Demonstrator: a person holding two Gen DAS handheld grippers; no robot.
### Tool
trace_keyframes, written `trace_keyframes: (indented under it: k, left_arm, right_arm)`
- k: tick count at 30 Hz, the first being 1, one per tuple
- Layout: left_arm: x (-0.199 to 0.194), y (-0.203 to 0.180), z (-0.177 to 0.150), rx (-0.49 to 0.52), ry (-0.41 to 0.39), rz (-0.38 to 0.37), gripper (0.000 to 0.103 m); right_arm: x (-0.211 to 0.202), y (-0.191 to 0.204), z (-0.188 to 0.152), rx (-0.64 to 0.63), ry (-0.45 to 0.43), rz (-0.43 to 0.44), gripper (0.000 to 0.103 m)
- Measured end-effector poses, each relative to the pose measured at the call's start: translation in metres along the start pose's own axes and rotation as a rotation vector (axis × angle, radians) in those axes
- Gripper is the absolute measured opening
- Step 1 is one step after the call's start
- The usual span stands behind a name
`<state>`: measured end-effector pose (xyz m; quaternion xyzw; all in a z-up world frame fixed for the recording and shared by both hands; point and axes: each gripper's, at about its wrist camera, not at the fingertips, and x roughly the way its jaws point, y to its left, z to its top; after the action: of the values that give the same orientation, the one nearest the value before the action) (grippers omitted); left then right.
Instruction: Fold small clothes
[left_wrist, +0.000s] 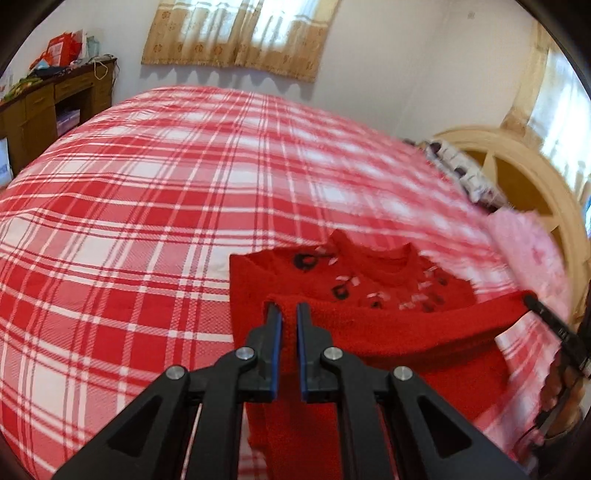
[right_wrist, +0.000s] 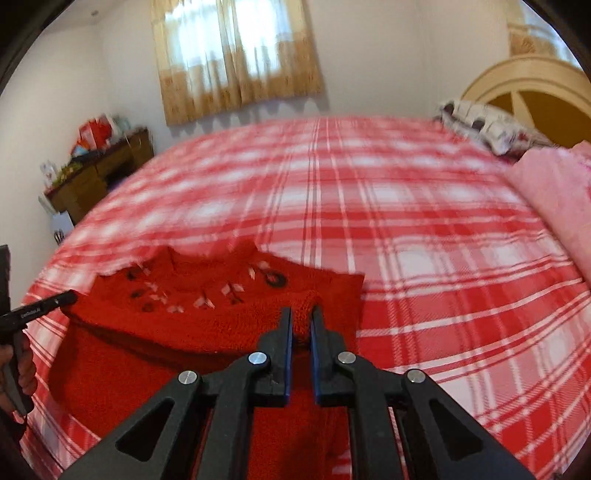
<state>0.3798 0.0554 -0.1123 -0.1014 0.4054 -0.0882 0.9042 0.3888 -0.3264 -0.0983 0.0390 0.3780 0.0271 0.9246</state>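
Our left gripper (left_wrist: 289, 314) is pinched tight on one corner of the red sweater's (left_wrist: 388, 291) lifted edge. Our right gripper (right_wrist: 301, 319) squeezes the other corner the same way, with a bunch of red knit between its blue pads (right_wrist: 289, 363).

We hold that edge up between our two tools, so it makes a straight red band across the sweater. We see the rest of the sweater lying flat on the bed, with its neck hole pointing away from us. Little black rings and white leaf shapes go around the neck.

Under the sweater is a red and white checked bedspread (left_wrist: 147, 192). It covers the whole bed. In the left wrist view the sweater sits near the right side of the bed, close to us.

A pink blanket (right_wrist: 554, 199) lies by the head of the bed, and a pillow (right_wrist: 484, 125) with dark spots is next to it. Behind them stands a round yellow headboard (right_wrist: 532, 79).

Far off by the wall we see a brown desk (left_wrist: 55, 99) with red bags and other stuff piled on top. Yellow curtains (right_wrist: 236, 55) hang over the window.
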Motion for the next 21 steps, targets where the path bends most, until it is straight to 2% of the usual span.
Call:
trace_keyframes:
  k: [1, 2, 4, 7, 8, 9, 12, 13, 15, 17, 19, 21]
  left_arm:
    - [0.006, -0.001, -0.001, 0.005, 0.004, 0.025, 0.014]
    - [0.012, 0.000, -0.002, 0.002, 0.009, 0.055, 0.016]
    - [0.018, 0.009, -0.005, -0.033, 0.014, 0.092, 0.019]
    - [0.008, 0.026, -0.013, -0.101, -0.001, 0.087, 0.044]
    - [0.001, 0.028, -0.019, -0.093, -0.015, 0.104, 0.056]
    - [-0.004, 0.028, -0.024, -0.074, -0.028, 0.124, 0.064]
    - [-0.015, 0.019, -0.040, 0.027, -0.042, 0.152, 0.076]
    - [-0.011, 0.013, -0.043, 0.070, -0.030, 0.175, 0.079]
    - [-0.002, -0.003, -0.044, 0.163, -0.023, 0.223, 0.081]
    - [0.009, -0.013, -0.035, 0.216, -0.033, 0.285, 0.081]
    - [0.013, -0.018, -0.018, 0.217, -0.080, 0.334, 0.081]
    - [0.010, -0.012, -0.004, 0.165, -0.105, 0.355, 0.081]
  right_arm:
    - [0.003, 0.000, -0.002, 0.000, 0.001, -0.011, 0.018]
    - [0.003, 0.002, -0.005, -0.005, -0.001, -0.007, 0.030]
    - [0.000, 0.009, -0.013, -0.033, -0.001, 0.031, 0.046]
    - [0.005, 0.035, -0.031, -0.170, 0.061, 0.053, 0.048]
    - [0.010, 0.045, -0.035, -0.218, 0.087, 0.037, 0.048]
    - [0.016, 0.053, -0.039, -0.258, 0.107, 0.021, 0.048]
    - [0.037, 0.075, -0.031, -0.347, 0.142, -0.050, 0.048]
    - [0.044, 0.076, -0.023, -0.344, 0.153, -0.068, 0.048]
    - [0.050, 0.071, -0.006, -0.307, 0.108, -0.123, 0.048]
    - [0.045, 0.060, 0.007, -0.228, 0.074, -0.127, 0.048]
    - [0.035, 0.049, 0.010, -0.159, 0.042, -0.092, 0.048]
    - [0.028, 0.047, 0.005, -0.165, 0.035, -0.084, 0.050]
